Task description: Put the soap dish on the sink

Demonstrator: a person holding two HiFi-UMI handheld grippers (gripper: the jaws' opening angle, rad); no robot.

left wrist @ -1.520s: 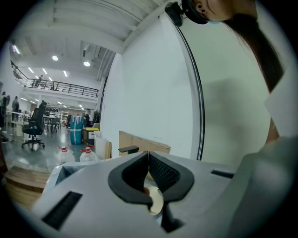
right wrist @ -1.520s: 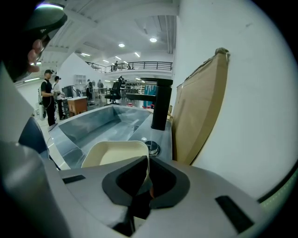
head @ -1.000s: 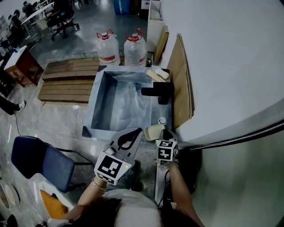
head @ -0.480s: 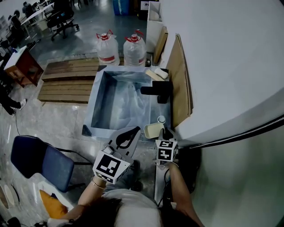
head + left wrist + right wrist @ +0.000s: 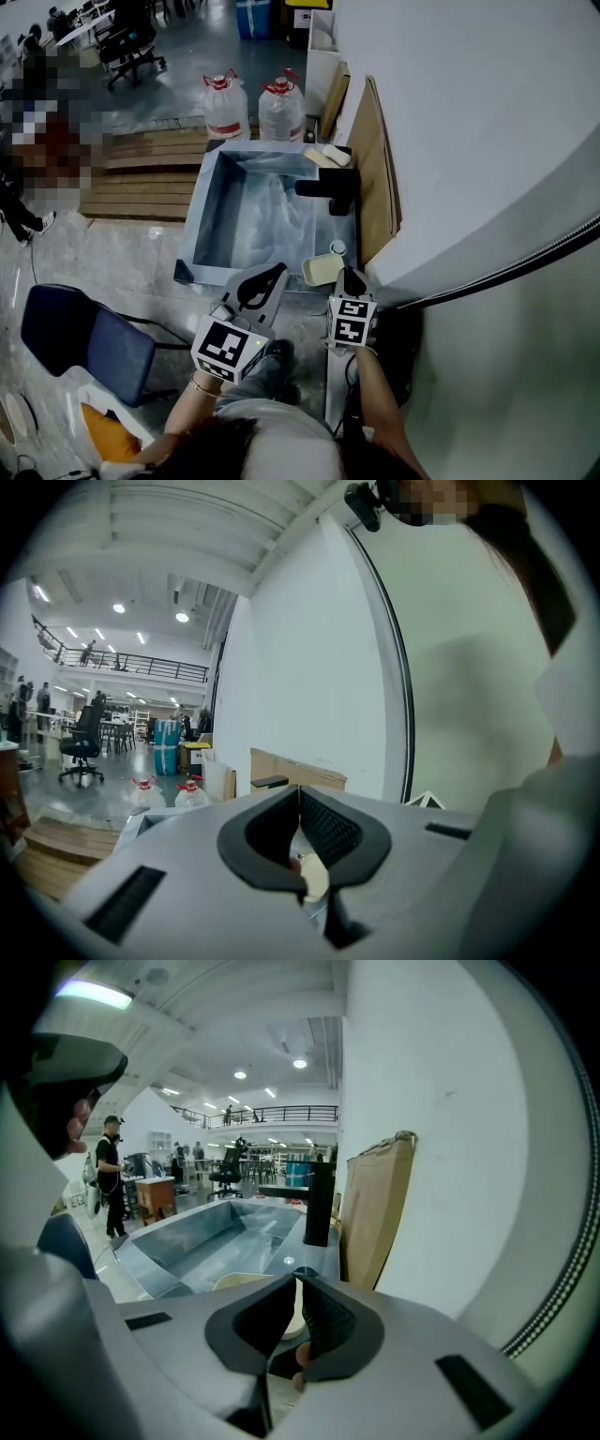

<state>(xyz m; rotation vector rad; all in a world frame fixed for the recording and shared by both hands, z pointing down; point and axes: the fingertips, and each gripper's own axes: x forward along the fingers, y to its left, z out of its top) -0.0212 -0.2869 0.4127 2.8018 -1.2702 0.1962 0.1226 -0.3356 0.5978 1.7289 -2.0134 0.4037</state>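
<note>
The cream soap dish (image 5: pixel 322 269) hangs over the near right corner of the metal sink (image 5: pixel 201 202), by the rim. My right gripper (image 5: pixel 348 278) is shut on the dish's right edge; in the right gripper view the dish (image 5: pixel 242 1284) shows just past the shut jaws of the right gripper (image 5: pixel 296 1283). My left gripper (image 5: pixel 266 278) is shut and empty, held just short of the sink's near rim, left of the dish. In the left gripper view that gripper (image 5: pixel 300 795) points at the white wall, with a bit of the dish (image 5: pixel 317 877) showing below its tips.
A black faucet (image 5: pixel 332 190) stands on the sink's right rim, with a small round white cap (image 5: pixel 337 247) nearer me. A white soap bar (image 5: pixel 336 156) lies at the far right corner. Cardboard (image 5: pixel 373 178) leans on the wall. Two water jugs (image 5: pixel 225 108) and a blue chair (image 5: pixel 80 339) stand around.
Both grippers have crept forward toward the sink. The soap dish has moved with the right gripper, closer to the rim near the round cap.
</note>
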